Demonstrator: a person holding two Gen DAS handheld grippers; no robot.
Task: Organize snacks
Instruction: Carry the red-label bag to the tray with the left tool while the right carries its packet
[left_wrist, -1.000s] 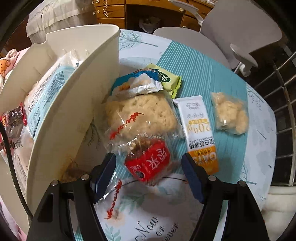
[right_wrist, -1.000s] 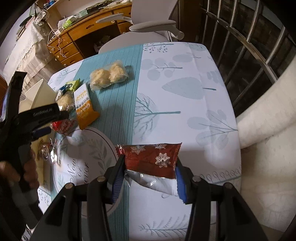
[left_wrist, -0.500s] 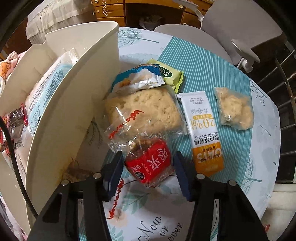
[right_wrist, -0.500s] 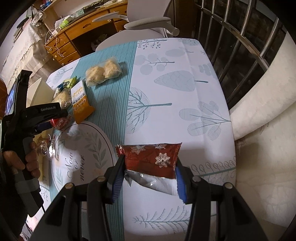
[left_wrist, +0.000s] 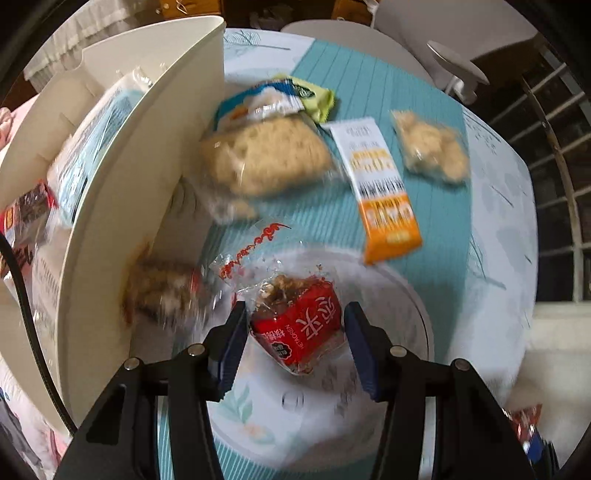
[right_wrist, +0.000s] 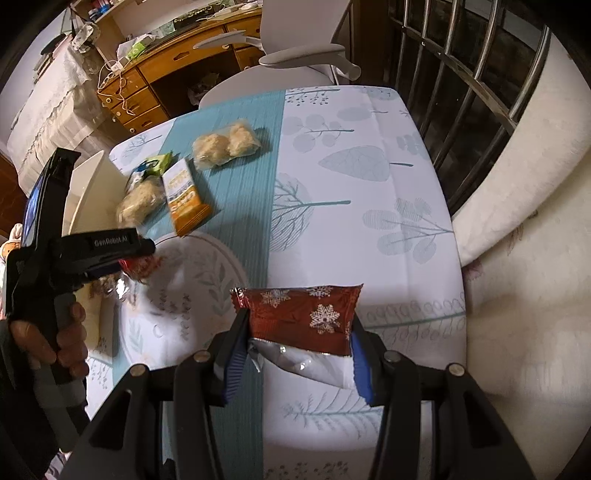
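Beside the white organizer on the bench, the left tongs have just closed on the red-labelled nut snack, pinched between both pads and lifted. The right tongs clamp the red snowflake packet, raised above the cloth.

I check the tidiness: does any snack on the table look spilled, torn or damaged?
Nothing stands out. The oat bar, the clear bag of puffs and the other packets lie closed on the table; blur hides fine detail.
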